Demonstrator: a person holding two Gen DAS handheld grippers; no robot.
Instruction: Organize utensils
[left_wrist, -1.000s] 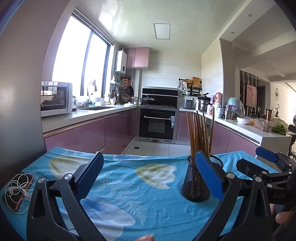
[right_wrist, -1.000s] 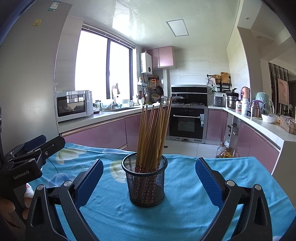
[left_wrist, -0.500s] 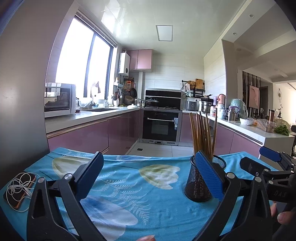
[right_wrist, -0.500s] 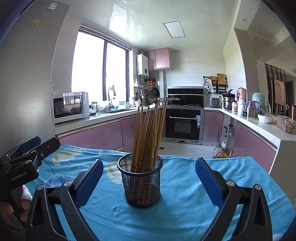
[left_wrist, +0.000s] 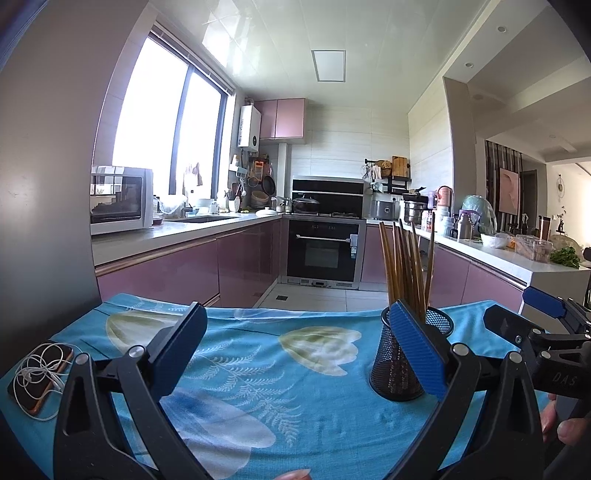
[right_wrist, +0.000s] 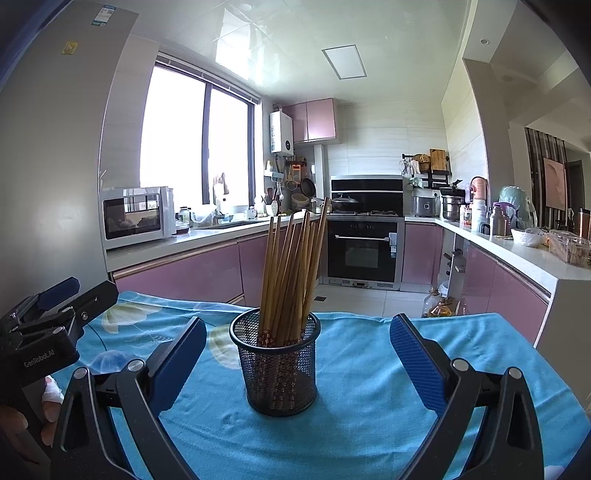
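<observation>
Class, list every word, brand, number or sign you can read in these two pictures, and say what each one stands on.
"GenRobot.AI": white print on the left tool, seen in the right wrist view.
"DAS": on the right tool, seen in the left wrist view; any further letters are hidden.
Fridge stickers: too small to read.
Yellow sign on the fridge: blurred.
Oven label: unreadable.

Phone under tangled white earphones on blue tablecloth; microwave beyond.

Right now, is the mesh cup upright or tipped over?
Upright: the mesh cup stands on its base on the blue cloth, with chopsticks poking out above its rim.
</observation>
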